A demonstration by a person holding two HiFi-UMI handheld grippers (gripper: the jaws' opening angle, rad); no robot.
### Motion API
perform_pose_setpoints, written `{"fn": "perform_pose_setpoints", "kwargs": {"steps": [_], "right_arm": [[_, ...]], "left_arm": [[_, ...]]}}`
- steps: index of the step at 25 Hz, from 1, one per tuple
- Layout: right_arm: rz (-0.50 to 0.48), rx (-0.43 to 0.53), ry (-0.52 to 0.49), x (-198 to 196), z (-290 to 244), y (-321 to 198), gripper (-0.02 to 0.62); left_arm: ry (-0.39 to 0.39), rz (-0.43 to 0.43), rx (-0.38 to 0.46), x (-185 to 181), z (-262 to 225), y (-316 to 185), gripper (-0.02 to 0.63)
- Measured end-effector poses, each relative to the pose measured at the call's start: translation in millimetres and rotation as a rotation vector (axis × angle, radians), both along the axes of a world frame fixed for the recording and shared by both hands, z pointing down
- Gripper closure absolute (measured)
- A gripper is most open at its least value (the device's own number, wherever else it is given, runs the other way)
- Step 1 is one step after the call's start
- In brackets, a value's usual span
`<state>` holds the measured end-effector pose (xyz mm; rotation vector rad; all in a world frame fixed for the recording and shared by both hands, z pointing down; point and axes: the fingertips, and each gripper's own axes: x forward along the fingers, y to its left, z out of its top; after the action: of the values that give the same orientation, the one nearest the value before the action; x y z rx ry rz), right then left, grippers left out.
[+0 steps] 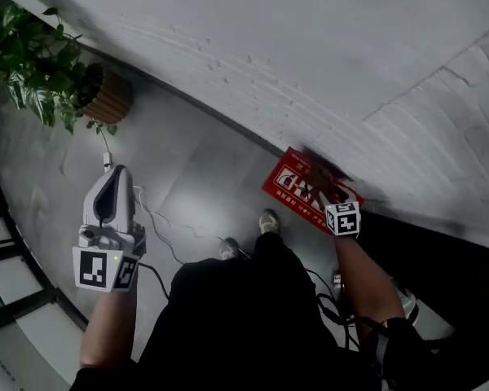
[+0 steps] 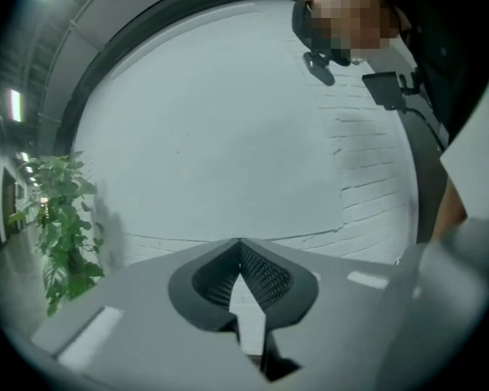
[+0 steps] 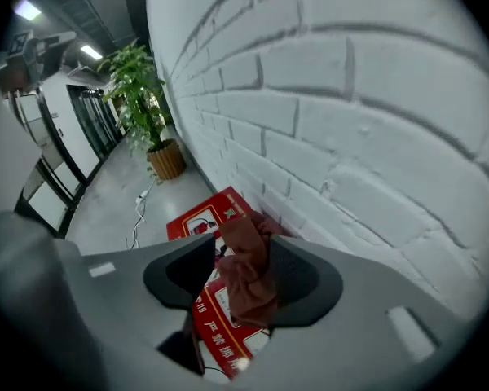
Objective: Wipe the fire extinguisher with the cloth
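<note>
Nearest to me, my left claw (image 2: 240, 243) is held out about level at my left side. Its jaws are closed tip to tip with nothing between them.

My right claw (image 3: 240, 241) points steeply down at my right side, jaws set wide and holding a bunched reddish-brown cloth (image 3: 248, 277). The cloth sits against the right jaw, with a gap showing on the left jaw's side.

Just beyond the cloth, the red extinguisher box (image 1: 297, 187) lies on the grey floor (image 1: 187, 169), hard against the foot of the white brick wall (image 1: 310, 55). Whether the cloth touches the box cannot be determined.

A white cable (image 1: 159, 226) trails across the floor to the left. At far left, a leafy plant (image 1: 24, 63) stands in a woven pot (image 1: 107, 96) beside the wall
</note>
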<state>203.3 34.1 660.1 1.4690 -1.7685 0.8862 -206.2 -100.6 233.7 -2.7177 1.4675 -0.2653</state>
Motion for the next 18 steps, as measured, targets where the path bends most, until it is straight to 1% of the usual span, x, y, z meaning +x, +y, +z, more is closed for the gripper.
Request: {"fn": "perform_pose_setpoints", "kwargs": {"steps": [2, 4, 5, 7, 8, 10, 11, 12, 13, 14, 16, 17, 18], "right_arm": [[-0.044, -0.068, 0.021, 6.3, 31.8, -14.5, 0.379], [-0.123, -0.137, 0.048, 2.1, 63.3, -21.0, 0.365], [-0.164, -0.169, 0.067, -1.2, 77.5, -22.6, 0.364], [-0.231, -0.205, 0.108, -10.1, 92.9, -30.1, 0.365], [-0.271, -0.192, 0.115, -20.6, 93.6, -38.8, 0.390], [-0.385, -0.107, 0.101, -57.2, 86.2, -65.5, 0.456], [-0.443, -0.055, 0.097, -76.9, 80.4, -81.4, 0.474], [-0.484, -0.015, 0.100, -93.2, 74.8, -98.6, 0.476], [-0.503, -0.001, 0.106, -104.8, 71.4, -115.9, 0.476], [-0.504, -0.021, 0.112, -111.7, 71.9, -130.8, 0.476], [-0.503, -0.125, 0.123, -115.6, 85.2, -147.5, 0.476], [-0.520, -0.174, 0.127, -115.4, 92.6, -149.7, 0.476], [-0.542, -0.202, 0.129, -115.1, 96.3, -149.8, 0.477]], "left_arm": [[-0.047, -0.065, -0.019, -20.2, 0.7, -1.3, 0.607], [-0.110, -0.118, -0.050, -42.1, 2.7, 9.4, 0.607], [-0.130, -0.145, -0.066, -53.4, 4.0, 13.9, 0.607], [-0.137, -0.206, -0.085, -74.4, 3.9, 17.0, 0.607], [-0.139, -0.243, -0.088, -84.5, 1.1, 18.9, 0.607], [-0.160, -0.310, -0.086, -103.2, -6.9, 26.9, 0.607], [-0.163, -0.326, -0.083, -107.7, -11.2, 30.5, 0.607], [-0.166, -0.332, -0.082, -110.3, -14.0, 33.4, 0.607], [-0.177, -0.336, -0.085, -113.3, -14.8, 36.2, 0.607], [-0.194, -0.341, -0.092, -116.6, -14.5, 38.9, 0.607], [-0.203, -0.348, -0.102, -118.5, -14.7, 40.9, 0.607], [-0.186, -0.345, -0.101, -114.9, -16.2, 39.0, 0.607], [-0.163, -0.337, -0.096, -109.0, -18.6, 35.7, 0.607]]}}
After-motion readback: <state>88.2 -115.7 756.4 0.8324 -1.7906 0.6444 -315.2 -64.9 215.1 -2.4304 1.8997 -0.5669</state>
